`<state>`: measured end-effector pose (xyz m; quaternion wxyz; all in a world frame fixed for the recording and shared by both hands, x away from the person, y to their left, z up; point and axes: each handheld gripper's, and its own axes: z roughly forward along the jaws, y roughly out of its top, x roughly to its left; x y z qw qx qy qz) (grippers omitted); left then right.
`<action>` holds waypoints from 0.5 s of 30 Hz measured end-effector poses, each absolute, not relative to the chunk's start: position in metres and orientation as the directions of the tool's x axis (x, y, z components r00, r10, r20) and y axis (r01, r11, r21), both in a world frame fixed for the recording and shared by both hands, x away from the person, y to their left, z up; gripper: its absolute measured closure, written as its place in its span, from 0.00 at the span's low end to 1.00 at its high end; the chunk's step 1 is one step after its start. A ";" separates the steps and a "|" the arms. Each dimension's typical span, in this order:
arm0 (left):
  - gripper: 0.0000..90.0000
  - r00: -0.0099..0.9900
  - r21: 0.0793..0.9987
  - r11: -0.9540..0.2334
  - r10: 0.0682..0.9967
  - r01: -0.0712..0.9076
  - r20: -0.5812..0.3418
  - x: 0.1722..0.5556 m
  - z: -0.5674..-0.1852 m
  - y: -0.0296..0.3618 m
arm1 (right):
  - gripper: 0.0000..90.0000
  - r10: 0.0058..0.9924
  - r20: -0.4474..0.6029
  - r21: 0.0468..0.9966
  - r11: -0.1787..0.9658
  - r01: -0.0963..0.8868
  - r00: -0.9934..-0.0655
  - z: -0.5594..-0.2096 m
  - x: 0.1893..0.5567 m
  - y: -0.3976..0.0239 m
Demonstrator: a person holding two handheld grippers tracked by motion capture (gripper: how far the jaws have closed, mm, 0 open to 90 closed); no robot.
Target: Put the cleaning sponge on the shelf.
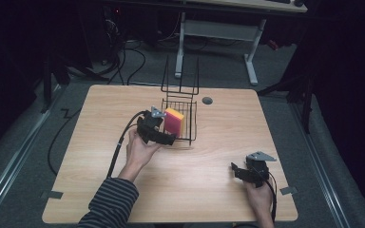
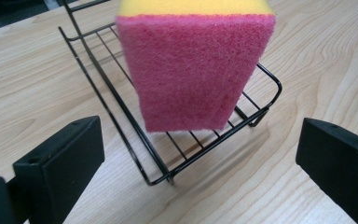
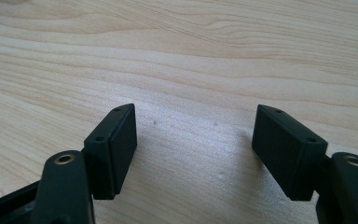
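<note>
Sponge (image 2: 193, 70) standing on edge in the wire basket (image 2: 121, 107); left hand-held gripper (image 2: 200, 163) spread just before the basket; right hand-held gripper (image 3: 193, 149) spread, well apart over bare desk (image 3: 177, 56).

pink sponge (image 2: 193, 70) upright in wire basket (image 2: 121, 116)

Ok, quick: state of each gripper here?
Left gripper: open, holding nothing, jaws apart in front of the sponge in the rack.
Right gripper: open, empty, over the table.
</note>
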<state>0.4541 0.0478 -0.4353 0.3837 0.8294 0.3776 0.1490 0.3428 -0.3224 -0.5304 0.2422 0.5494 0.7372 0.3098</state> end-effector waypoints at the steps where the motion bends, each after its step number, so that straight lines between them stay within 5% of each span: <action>1: 0.02 0.669 0.750 -0.421 0.742 0.510 -0.038 0.453 -0.434 0.050 | 0.35 0.960 -0.017 0.723 0.205 0.660 -0.279 -0.530 0.343 -0.322; 15: 0.03 0.654 0.781 -0.365 0.753 0.506 -0.071 0.434 -0.427 0.084 | 0.35 0.960 -0.019 0.724 0.206 0.659 -0.280 -0.530 0.343 -0.322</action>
